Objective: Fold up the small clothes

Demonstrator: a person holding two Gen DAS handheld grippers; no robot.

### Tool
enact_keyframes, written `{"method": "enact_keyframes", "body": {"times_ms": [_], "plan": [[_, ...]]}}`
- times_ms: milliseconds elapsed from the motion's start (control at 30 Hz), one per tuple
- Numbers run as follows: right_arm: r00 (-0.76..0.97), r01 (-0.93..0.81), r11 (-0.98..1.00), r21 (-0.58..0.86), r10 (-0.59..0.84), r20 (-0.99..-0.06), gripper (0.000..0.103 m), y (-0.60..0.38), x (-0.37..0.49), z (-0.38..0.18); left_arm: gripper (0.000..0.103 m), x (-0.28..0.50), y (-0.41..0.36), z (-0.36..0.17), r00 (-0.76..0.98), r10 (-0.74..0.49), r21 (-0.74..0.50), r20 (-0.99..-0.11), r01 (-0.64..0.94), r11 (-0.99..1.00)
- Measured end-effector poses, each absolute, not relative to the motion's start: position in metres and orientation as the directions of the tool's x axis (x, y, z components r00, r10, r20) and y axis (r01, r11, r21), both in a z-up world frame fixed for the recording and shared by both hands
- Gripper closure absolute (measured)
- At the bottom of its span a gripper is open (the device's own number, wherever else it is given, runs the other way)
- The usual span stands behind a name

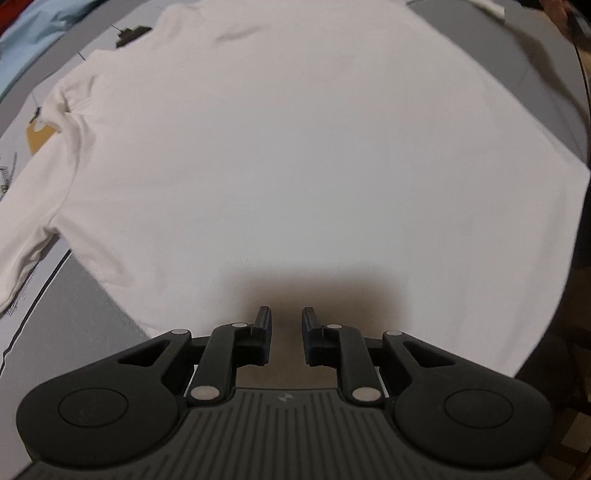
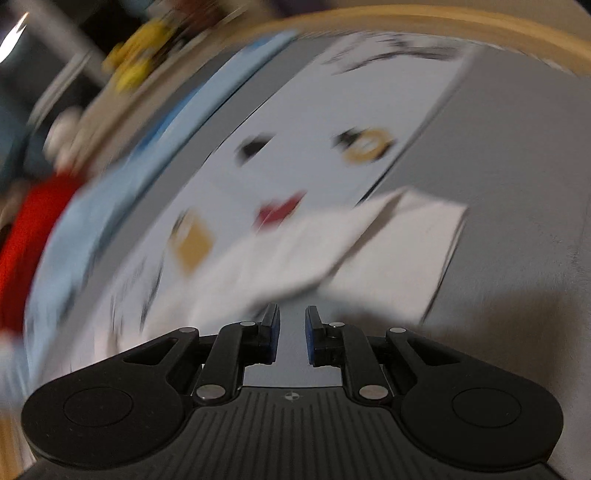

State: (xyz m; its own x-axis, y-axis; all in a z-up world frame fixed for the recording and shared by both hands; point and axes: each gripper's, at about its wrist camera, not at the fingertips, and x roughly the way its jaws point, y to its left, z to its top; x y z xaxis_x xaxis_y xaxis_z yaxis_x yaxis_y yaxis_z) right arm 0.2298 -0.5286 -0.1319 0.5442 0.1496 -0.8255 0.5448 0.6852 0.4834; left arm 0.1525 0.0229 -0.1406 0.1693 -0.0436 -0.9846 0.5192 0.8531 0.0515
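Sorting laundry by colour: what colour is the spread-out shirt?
White, plain; the shirt shows best in the left wrist view.

A grey table [image 2: 517, 155] with a pale wooden rim [image 2: 443, 22] carried a light printed mat [image 2: 295, 147] bearing black, gold and red figures. Beyond the rim the room was dark and blurred, with a yellow shape [image 2: 140, 62] and a bright glint at the upper left.
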Motion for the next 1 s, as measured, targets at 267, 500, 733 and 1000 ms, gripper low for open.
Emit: {"method": "enact_keyframes", "body": {"times_ms": [267,500,733,1000], "plan": [[0.524,0.706,0.498,0.503,0.110,-0.845,0.073,-0.562,0.272,-0.204,0.083,0.162,0.022,-0.152,0.128,-0.084,0.003,-0.988,0.560,0.828],[0.564,0.739,0.506,0.445,-0.104,-0.819,0.102,-0.563,0.303,-0.167,0.083,0.164,0.018,-0.154,0.116,-0.087,0.000,-0.989,0.600,0.800],[0.715,0.677,0.514,0.526,-0.292,-0.635,0.028,-0.585,0.334,-0.089,0.083,0.177,0.026,-0.167,0.113,-0.074,0.013,-0.991,0.624,0.782],[0.564,0.783,0.486,0.389,-0.290,-0.773,0.049,-0.581,0.314,-0.159,0.083,0.174,0.019,-0.171,0.121,-0.069,0.022,-0.990,0.629,0.777]]}}
